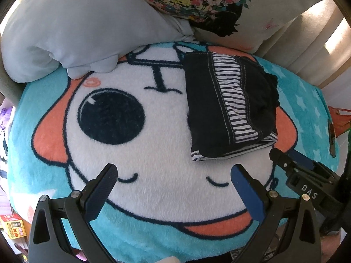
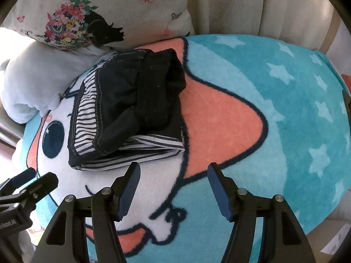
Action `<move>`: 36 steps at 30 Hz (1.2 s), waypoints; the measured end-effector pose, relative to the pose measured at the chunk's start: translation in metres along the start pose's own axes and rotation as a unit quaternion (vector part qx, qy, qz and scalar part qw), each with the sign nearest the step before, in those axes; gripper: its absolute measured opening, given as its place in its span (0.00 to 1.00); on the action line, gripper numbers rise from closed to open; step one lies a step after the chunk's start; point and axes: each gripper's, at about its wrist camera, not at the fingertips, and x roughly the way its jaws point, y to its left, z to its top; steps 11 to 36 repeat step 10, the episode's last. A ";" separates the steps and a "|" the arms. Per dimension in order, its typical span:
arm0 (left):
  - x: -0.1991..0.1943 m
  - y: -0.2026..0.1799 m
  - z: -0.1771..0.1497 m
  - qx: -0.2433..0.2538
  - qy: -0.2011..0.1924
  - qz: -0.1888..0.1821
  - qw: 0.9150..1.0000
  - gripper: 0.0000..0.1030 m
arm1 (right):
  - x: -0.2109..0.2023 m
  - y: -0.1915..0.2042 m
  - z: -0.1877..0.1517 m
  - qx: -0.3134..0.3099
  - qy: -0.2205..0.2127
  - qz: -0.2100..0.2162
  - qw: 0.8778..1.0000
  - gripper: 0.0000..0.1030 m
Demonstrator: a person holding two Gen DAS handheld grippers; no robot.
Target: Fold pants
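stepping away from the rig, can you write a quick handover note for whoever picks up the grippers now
Left gripper: open, holding nothing, above the cartoon blanket short of the pants.
Right gripper: open, holding nothing, just short of the bundle's near edge.
Pants: dark with striped lining, folded into a compact stack on the blanket, touching neither gripper.
Done: the folding looks complete.
Left: perhaps tidy the edges.

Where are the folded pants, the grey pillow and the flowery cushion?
Folded pants (image 1: 228, 107), left wrist view: on the striped band.
Grey pillow (image 1: 72, 32), left wrist view: on its smooth middle.
Flowery cushion (image 2: 70, 25), right wrist view: on the flower print.
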 end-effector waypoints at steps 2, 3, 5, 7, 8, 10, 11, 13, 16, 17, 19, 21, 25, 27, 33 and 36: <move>0.000 0.000 0.001 0.001 -0.001 -0.001 1.000 1.00 | 0.000 0.004 0.000 -0.011 -0.002 -0.006 1.000 0.66; 0.000 0.000 0.001 0.001 -0.002 0.000 1.000 1.00 | 0.000 0.005 0.000 -0.015 -0.003 -0.008 1.000 0.66; -0.001 0.001 0.001 -0.002 -0.003 0.001 1.000 1.00 | -0.001 0.008 0.000 -0.024 -0.005 -0.011 1.000 0.66; -0.001 0.002 0.001 -0.006 -0.003 0.004 1.000 1.00 | -0.001 0.010 0.001 -0.029 -0.006 -0.013 0.999 0.66; 0.000 0.003 0.002 -0.008 -0.003 0.005 1.000 1.00 | -0.001 0.010 0.001 -0.029 -0.006 -0.013 0.999 0.66; -0.001 0.005 0.002 -0.012 -0.002 0.006 1.000 1.00 | 0.000 0.010 0.001 -0.028 -0.004 -0.012 1.000 0.67; -0.001 0.005 0.002 -0.012 -0.002 0.006 1.000 1.00 | 0.000 0.010 0.001 -0.028 -0.004 -0.012 1.000 0.67; -0.001 0.005 0.002 -0.012 -0.002 0.006 1.000 1.00 | 0.000 0.010 0.001 -0.028 -0.004 -0.012 1.000 0.67; -0.001 0.005 0.002 -0.012 -0.002 0.006 1.000 1.00 | 0.000 0.010 0.001 -0.028 -0.004 -0.012 1.000 0.67; -0.001 0.005 0.002 -0.012 -0.002 0.006 1.000 1.00 | 0.000 0.010 0.001 -0.028 -0.004 -0.012 1.000 0.67; -0.001 0.005 0.002 -0.012 -0.002 0.006 1.000 1.00 | 0.000 0.010 0.001 -0.028 -0.004 -0.012 1.000 0.67; -0.001 0.005 0.002 -0.012 -0.002 0.006 1.000 1.00 | 0.000 0.010 0.001 -0.028 -0.004 -0.012 1.000 0.67; -0.001 0.005 0.002 -0.012 -0.002 0.006 1.000 1.00 | 0.000 0.010 0.001 -0.028 -0.004 -0.012 1.000 0.67; -0.001 0.005 0.002 -0.012 -0.002 0.006 1.000 1.00 | 0.000 0.010 0.001 -0.028 -0.004 -0.012 1.000 0.67; -0.001 0.005 0.002 -0.012 -0.002 0.006 1.000 1.00 | 0.000 0.010 0.001 -0.028 -0.004 -0.012 1.000 0.67; -0.001 0.005 0.002 -0.012 -0.002 0.006 1.000 1.00 | 0.000 0.010 0.001 -0.028 -0.004 -0.012 1.000 0.67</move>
